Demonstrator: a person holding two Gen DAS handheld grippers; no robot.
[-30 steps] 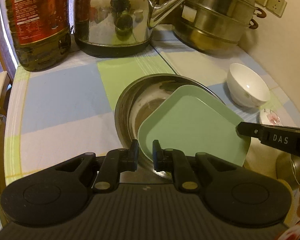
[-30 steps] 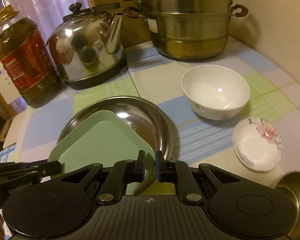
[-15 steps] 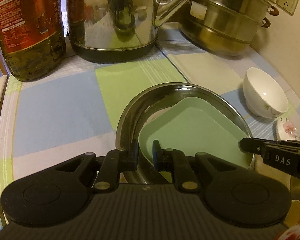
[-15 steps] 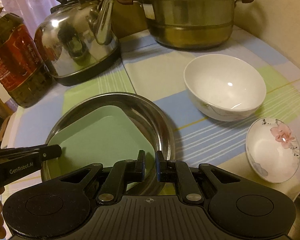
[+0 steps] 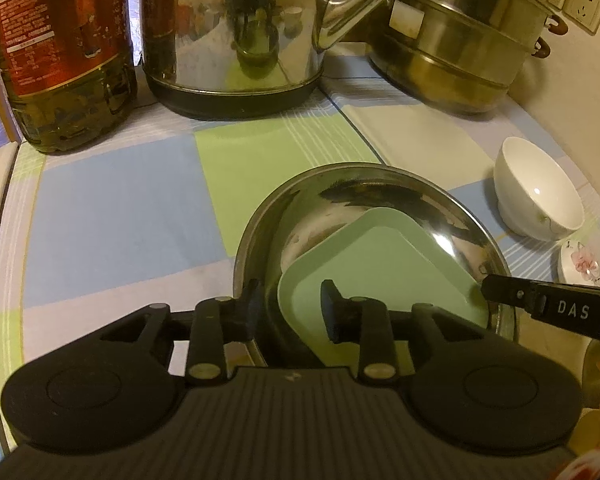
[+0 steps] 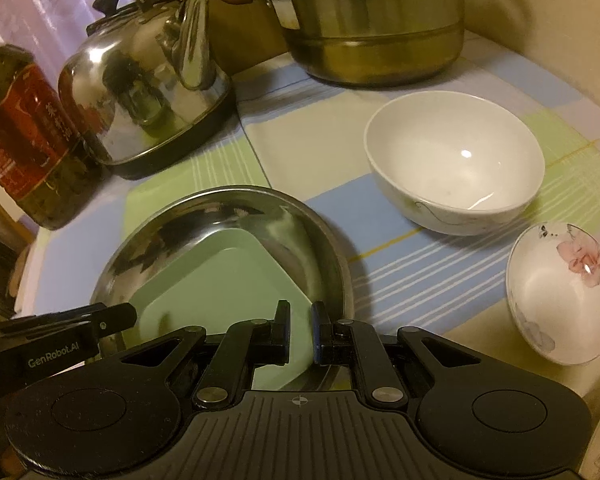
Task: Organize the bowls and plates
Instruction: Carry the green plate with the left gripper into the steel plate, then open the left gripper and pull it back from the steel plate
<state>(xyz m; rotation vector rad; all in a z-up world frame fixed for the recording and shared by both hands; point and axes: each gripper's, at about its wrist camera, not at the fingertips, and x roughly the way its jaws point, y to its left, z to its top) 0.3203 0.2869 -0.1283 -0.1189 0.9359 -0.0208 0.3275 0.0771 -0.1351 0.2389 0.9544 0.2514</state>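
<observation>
**Green plate seated in the steel pan, one grip letting go**

The left gripper (image 5: 290, 304) has its jaws opening, now parted around the near-left corner of the green plate (image 5: 376, 264) and no longer pressing on it. The right gripper (image 6: 300, 330) stands almost fully closed at the plate's near-right edge; its fingers seem to pinch the rim, though the contact itself is hidden behind them.

The green plate lies inside the steel pan (image 6: 332, 248), tilted a little against the pan's sloping wall, near the front edge of the checked tablecloth (image 5: 120, 208). A white bowl (image 6: 456, 160) sits just right of the pan, and a flowered dish (image 6: 560, 292) lies near the cloth's front right corner. A kettle (image 5: 236, 32), an oil bottle (image 5: 60, 52) and a steamer pot (image 6: 372, 32) line the back edge.

Risk, as I judge it: with only one side held, the square plate may slide or clatter down the curved wall. If the right hand lifts away while still pinching, it could drag the plate up over the rim or nudge the pan toward the bowl.
</observation>
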